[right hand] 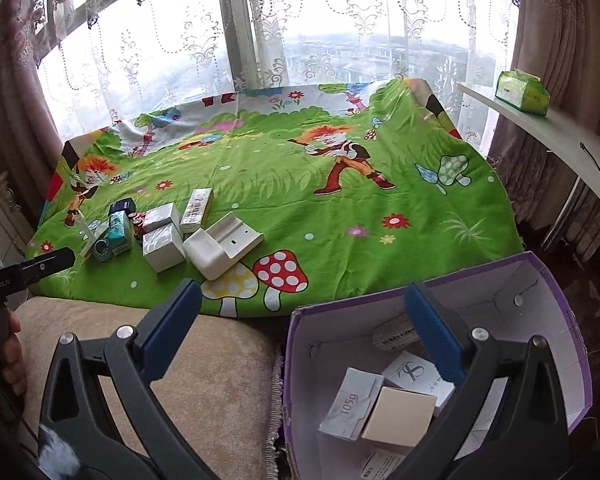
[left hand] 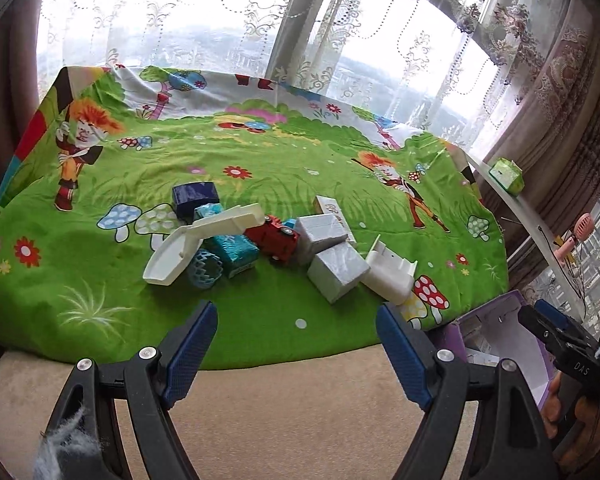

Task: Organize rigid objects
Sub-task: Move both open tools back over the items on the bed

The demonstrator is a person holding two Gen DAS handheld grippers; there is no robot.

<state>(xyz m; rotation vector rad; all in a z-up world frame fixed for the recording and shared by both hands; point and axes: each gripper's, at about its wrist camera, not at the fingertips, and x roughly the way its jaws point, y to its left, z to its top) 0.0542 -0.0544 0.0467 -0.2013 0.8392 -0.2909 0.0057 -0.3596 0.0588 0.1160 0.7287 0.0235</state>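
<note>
A pile of rigid objects lies on the green cartoon cloth point(left hand: 260, 168): a red toy truck point(left hand: 275, 239), two silver-white boxes point(left hand: 337, 272), a teal box point(left hand: 236, 253), a dark blue box point(left hand: 195, 197), white plastic holders point(left hand: 389, 272) and a teal mesh ball point(left hand: 205, 269). My left gripper point(left hand: 296, 338) is open and empty, in front of the pile. My right gripper point(right hand: 302, 318) is open and empty, above the edge of a purple cardboard box point(right hand: 556, 292) that holds several small boxes point(right hand: 400, 416). The pile also shows in the right wrist view point(right hand: 164, 246).
A beige cushion point(right hand: 204, 380) lies in front of the cloth. A white shelf point(right hand: 540, 128) on the right carries a green tissue pack point(right hand: 522, 92). Lace curtains and a window stand behind. A pink fan point(left hand: 578, 232) sits at the right.
</note>
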